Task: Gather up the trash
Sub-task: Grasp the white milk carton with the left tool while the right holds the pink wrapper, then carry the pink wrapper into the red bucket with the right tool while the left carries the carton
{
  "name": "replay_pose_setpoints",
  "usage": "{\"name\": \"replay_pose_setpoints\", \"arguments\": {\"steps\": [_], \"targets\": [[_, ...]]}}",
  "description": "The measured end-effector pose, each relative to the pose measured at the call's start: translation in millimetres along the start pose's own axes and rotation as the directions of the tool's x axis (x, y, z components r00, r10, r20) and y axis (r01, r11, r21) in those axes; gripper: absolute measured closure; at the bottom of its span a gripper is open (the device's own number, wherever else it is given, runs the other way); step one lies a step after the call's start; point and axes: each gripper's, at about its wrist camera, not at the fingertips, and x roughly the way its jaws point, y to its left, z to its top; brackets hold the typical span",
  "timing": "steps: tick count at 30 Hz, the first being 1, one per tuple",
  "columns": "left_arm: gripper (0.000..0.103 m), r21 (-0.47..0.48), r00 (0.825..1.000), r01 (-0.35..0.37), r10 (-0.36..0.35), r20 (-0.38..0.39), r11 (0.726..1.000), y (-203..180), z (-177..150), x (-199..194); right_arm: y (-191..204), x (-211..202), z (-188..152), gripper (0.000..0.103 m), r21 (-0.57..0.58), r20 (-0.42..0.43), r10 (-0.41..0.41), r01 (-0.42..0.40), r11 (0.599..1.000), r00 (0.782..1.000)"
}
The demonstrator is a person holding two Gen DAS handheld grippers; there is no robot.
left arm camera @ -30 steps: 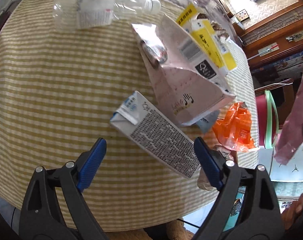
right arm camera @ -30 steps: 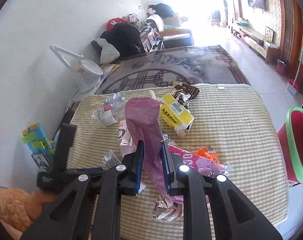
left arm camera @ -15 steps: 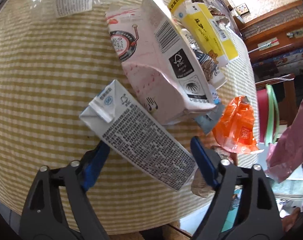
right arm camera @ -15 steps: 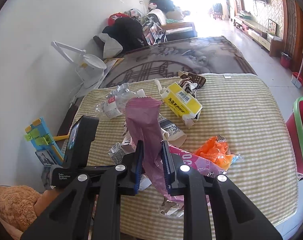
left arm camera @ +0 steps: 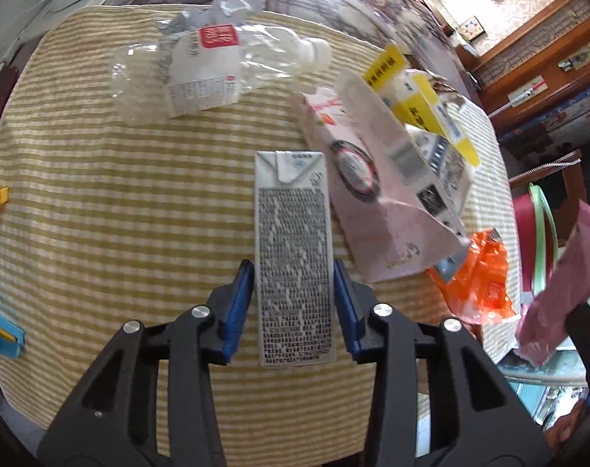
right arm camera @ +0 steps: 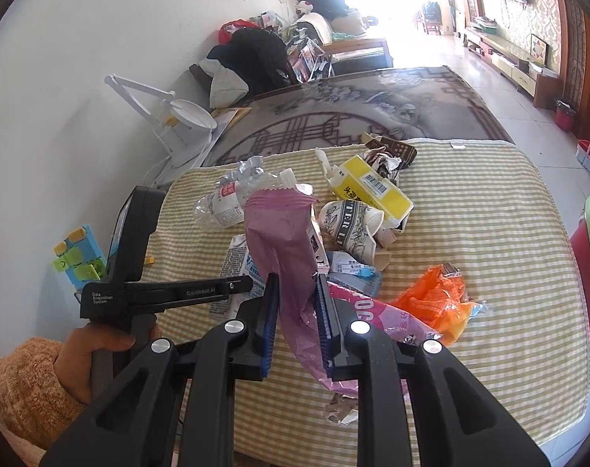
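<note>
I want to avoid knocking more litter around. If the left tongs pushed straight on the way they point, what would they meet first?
The left tongs, whose jaws have just been closing around the grey printed drink carton, would likely drive it into the yellow striped tablecloth just beyond; depth is unclear.

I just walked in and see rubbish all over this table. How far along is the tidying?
Early on: nothing looks binned yet. In hand: the left tongs, which have just been closing, grip a grey drink carton; the right tongs are shut on a pink bag. Left on the table: a crushed bottle, yellow box, paper cup and orange wrapper.
</note>
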Motion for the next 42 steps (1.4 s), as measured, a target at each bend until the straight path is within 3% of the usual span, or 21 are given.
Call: {"name": "replay_pose_setpoints", "arguments": {"steps": [2,5,7,8,9,13,16,23,42], "targets": [[0.040,0.004,1.000,-0.016,0.016,0.012,1.000,3,2,2,2,1,1,0.085,-0.003,-0.002,0.003,-0.003,1.000,1.000],[0.037,-0.006,0.999,-0.027,0.027,0.022,1.000,5,9,6,4,3,1,0.085,-0.005,-0.007,0.003,-0.003,1.000,1.000],[0.044,-0.014,0.999,-0.019,0.020,0.027,1.000,1,11,11,3,3,0,0.085,-0.003,-0.009,0.002,-0.002,1.000,1.000],[0.063,-0.015,1.000,-0.001,0.002,0.023,1.000,0,13,12,3,3,0,0.085,0.000,-0.009,0.001,-0.001,1.000,1.000],[0.065,-0.012,1.000,0.007,-0.007,0.013,1.000,-2,16,13,2,3,-1,0.085,0.003,-0.007,0.000,0.000,1.000,1.000],[0.067,-0.019,0.997,0.013,-0.012,0.070,1.000,-9,20,-2,-3,-3,0,0.085,0.018,0.012,-0.002,0.002,1.000,1.000],[0.067,0.009,0.989,0.001,-0.002,0.151,1.000,-17,16,-24,-8,-6,0,0.085,0.031,0.027,-0.002,0.001,1.000,1.000],[0.067,0.081,0.967,-0.005,-0.016,0.254,0.997,-47,15,-58,-7,-9,4,0.085,0.015,0.041,-0.003,0.002,1.000,0.999],[0.067,0.133,0.937,-0.013,-0.035,0.349,0.991,-106,20,-74,-41,-39,8,0.085,0.028,0.089,-0.017,0.014,1.000,0.996]]}}
